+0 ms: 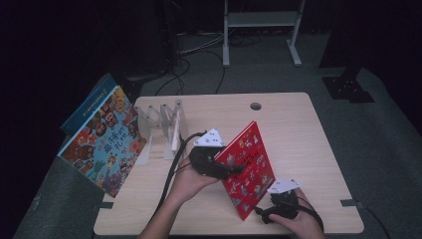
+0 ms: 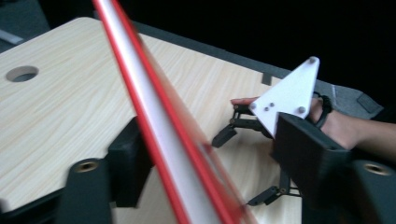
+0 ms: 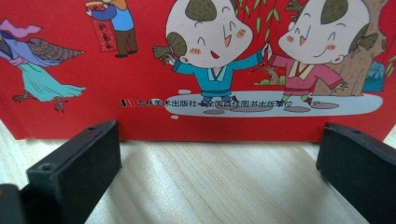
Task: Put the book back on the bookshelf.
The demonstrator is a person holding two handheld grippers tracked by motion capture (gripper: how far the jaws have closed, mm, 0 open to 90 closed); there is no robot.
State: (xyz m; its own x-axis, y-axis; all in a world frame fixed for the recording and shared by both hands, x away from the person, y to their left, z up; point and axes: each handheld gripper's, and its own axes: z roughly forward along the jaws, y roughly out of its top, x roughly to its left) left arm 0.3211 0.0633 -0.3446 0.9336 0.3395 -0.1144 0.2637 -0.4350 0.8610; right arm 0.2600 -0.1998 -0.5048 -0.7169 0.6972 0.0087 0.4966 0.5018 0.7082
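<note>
Thin, stiff, light red book [image 1: 247, 169] stands on edge; left gripper [image 1: 234, 170] half-closed astride its 9 o'clock edge, right gripper [image 1: 271, 211] wide, empty.

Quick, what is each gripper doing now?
Left gripper: jaws around the thin red picture book's edge; grip cannot be told.
Right gripper: open, holding nothing.

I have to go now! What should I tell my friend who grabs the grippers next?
Left gripper: jaws on either side of the red book's edge; whether the pads press on it yet cannot be told.
Right gripper: open, low on the table at the red book's bottom edge, not holding it.
The red book stands tilted on its bottom edge near the table's front.
The clear rack at the back left holds no book; the blue picture book leans at the table's left edge.
Probably left: get the red book into the rack.
</note>
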